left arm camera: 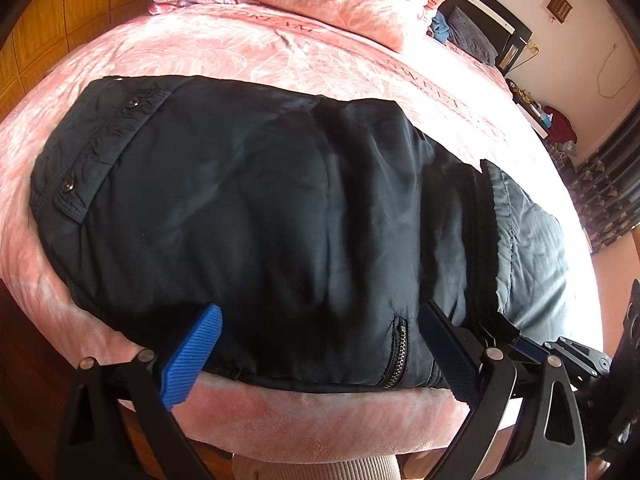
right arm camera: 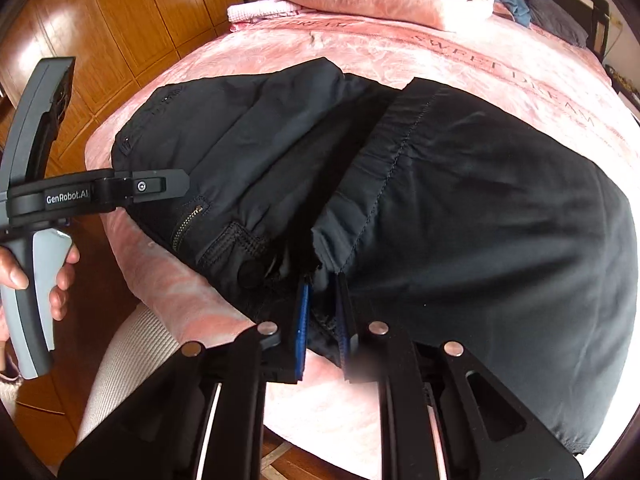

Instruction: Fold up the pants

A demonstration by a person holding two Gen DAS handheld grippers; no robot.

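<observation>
Pants (left arm camera: 260,208), black and slightly shiny, lie across the near edge of the pink bed (left arm camera: 280,56). They look padded, soft and floppy (probably slick too), so I judge hems and seams the surest holds. The right gripper (right arm camera: 322,312) is clenched on a bunched hem at the bed's edge. The left gripper (left arm camera: 320,344) stands released, its fingers (left arm camera: 192,356) straddling the zip pocket edge.

bright daylight | bedspread (left arm camera: 460,92) glare, perhaps overexposed | fisheye edge warp
</observation>
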